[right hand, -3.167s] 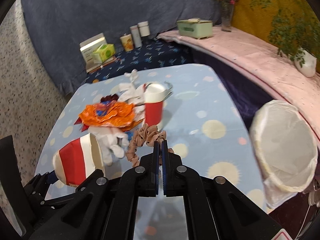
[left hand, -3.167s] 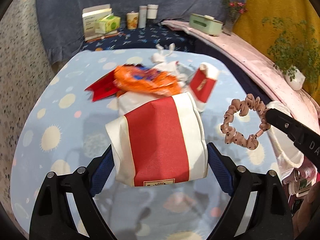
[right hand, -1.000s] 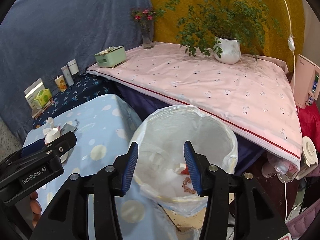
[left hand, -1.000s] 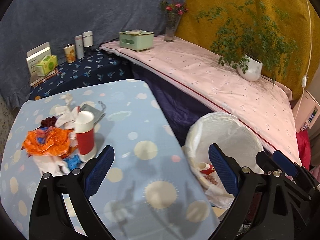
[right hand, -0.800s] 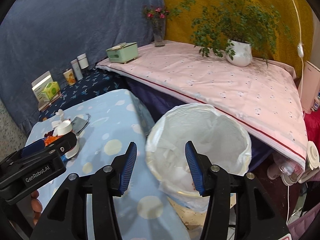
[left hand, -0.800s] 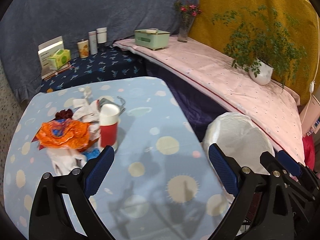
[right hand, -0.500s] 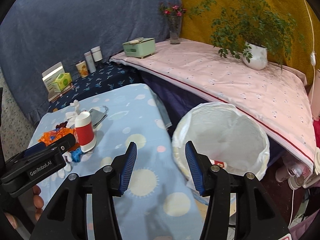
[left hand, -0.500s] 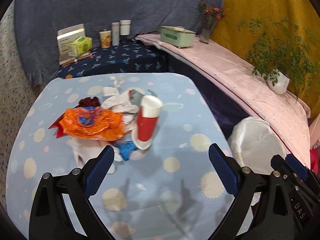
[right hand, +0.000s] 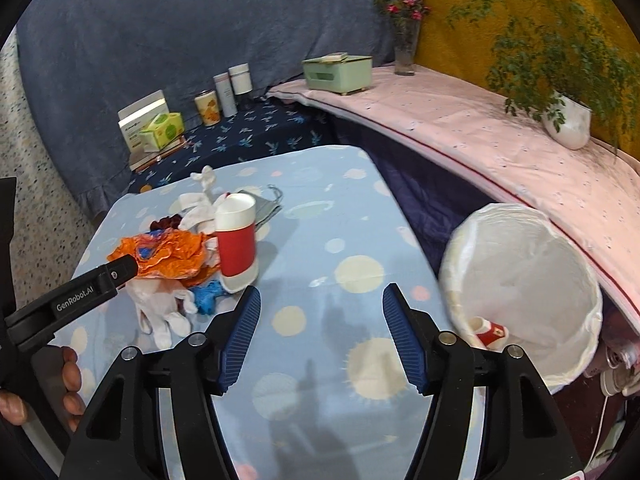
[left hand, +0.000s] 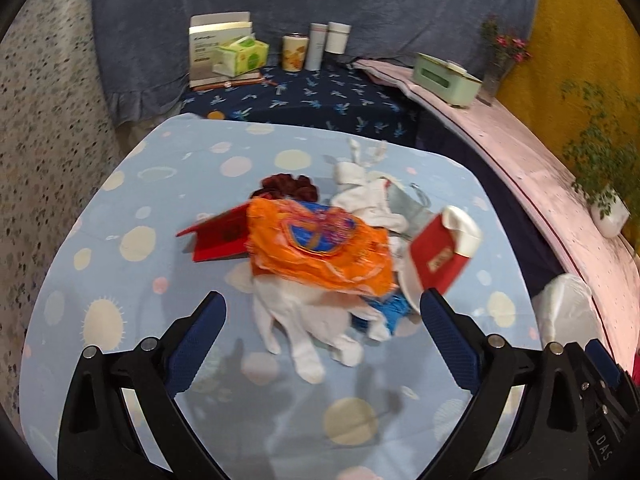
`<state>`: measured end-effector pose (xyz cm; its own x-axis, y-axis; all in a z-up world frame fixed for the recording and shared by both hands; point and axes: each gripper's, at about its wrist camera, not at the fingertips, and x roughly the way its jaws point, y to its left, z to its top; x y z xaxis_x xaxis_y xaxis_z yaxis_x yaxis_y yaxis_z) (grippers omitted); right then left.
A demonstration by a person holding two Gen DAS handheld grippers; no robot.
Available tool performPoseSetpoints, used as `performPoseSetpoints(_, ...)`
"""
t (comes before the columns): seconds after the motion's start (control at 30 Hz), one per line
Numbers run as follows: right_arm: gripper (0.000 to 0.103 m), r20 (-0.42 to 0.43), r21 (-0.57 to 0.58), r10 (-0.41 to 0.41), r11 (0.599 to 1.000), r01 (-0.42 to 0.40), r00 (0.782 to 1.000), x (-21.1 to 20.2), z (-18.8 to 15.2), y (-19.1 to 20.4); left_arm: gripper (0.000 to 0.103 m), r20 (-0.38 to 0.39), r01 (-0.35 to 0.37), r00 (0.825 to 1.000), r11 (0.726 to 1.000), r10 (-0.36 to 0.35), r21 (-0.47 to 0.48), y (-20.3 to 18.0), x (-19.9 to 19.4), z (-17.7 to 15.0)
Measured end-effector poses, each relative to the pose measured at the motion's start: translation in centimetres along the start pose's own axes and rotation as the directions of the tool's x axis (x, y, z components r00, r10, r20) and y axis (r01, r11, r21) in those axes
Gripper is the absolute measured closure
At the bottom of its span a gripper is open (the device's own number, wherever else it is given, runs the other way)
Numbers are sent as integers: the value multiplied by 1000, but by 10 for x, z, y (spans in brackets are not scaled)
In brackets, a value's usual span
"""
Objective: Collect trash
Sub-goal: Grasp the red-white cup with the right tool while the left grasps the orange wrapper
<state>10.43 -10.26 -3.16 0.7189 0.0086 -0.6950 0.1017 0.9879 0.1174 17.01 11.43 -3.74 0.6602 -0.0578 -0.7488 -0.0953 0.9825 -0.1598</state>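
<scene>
A heap of trash lies on the blue dotted table [left hand: 120,320]: an orange wrapper [left hand: 316,248], a white glove [left hand: 304,328], a red card [left hand: 218,238], a blue scrap [left hand: 390,308] and an upright red-and-white paper cup [left hand: 440,248]. My left gripper [left hand: 322,306] is open just in front of the glove, nothing between its pads. My right gripper [right hand: 322,300] hovers over bare tablecloth right of the cup [right hand: 236,236], its jaws opening and empty. The white-lined trash bin [right hand: 520,280] stands off the table's right edge, another paper cup [right hand: 490,330] inside it.
A dark red scrunchie [left hand: 288,186] and white cloth [left hand: 364,196] lie behind the heap. A tissue box [left hand: 240,54], cans [left hand: 296,52], a mint box [right hand: 338,72], a vase [right hand: 404,48] and a potted plant [right hand: 568,120] line the back ledges. A hand [right hand: 68,376] shows lower left.
Both views swung left from the bin to the trash heap. The left gripper, which held a paper cup earlier, is empty and nearer the heap. The right jaws, shut on a scrunchie earlier, stand wider.
</scene>
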Motion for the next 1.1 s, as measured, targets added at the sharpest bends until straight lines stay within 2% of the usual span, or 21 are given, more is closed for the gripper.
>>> performPoseSetpoints(0.13, 40, -15, -23, 20, 1000, -21, 1000, 20, 5, 22, 10, -14, -17, 1000, 999, 16, -28, 20, 12, 12)
performPoseSetpoints(0.4, 37, -39, -40, 41, 998, -43, 998, 64, 20, 58, 11, -56, 3, 998, 998, -7, -62, 35, 43, 34)
performPoseSetpoints(0.57, 37, -49, -33, 24, 999, -25, 999, 90, 27, 68, 17, -83, 19, 996, 999, -23, -44, 34, 59, 39)
performPoseSetpoints(0.67, 37, -62, -18, 22, 1000, -23, 998, 104, 29, 70, 29, -100, 36, 994, 999, -39, -31, 31, 66, 39)
performPoseSetpoints(0.77, 37, -75, -7, 27, 1000, -27, 997, 114, 30, 70, 48, -116, 52, 992, 998, -54, -24, 30, 72, 40)
performPoseSetpoints(0.83, 44, -83, -6, 24, 1000, -25, 996, 119, 31, 72, 70, -120, 65, 990, 998, -68, -24, 31, 74, 40)
performPoseSetpoints(0.9, 71, -98, 1, 29, 1000, -29, 995, 124, 31, 71, 76, -122, 69, 990, 997, -72, -29, 33, 74, 41)
performPoseSetpoints(0.93, 76, -102, 9, 32, 999, -31, 994, 125, 31, 71, 80, -119, 68, 990, 997, -71, -33, 34, 72, 42)
performPoseSetpoints(0.97, 78, -100, 19, 35, 999, -34, 994, 125, 31, 70, 85, -112, 70, 991, 997, -73, -35, 34, 70, 42)
performPoseSetpoints(1.1, 80, -70, 23, 38, 999, -36, 997, 114, 32, 67, 88, -79, 71, 994, 997, -72, -17, 31, 58, 46)
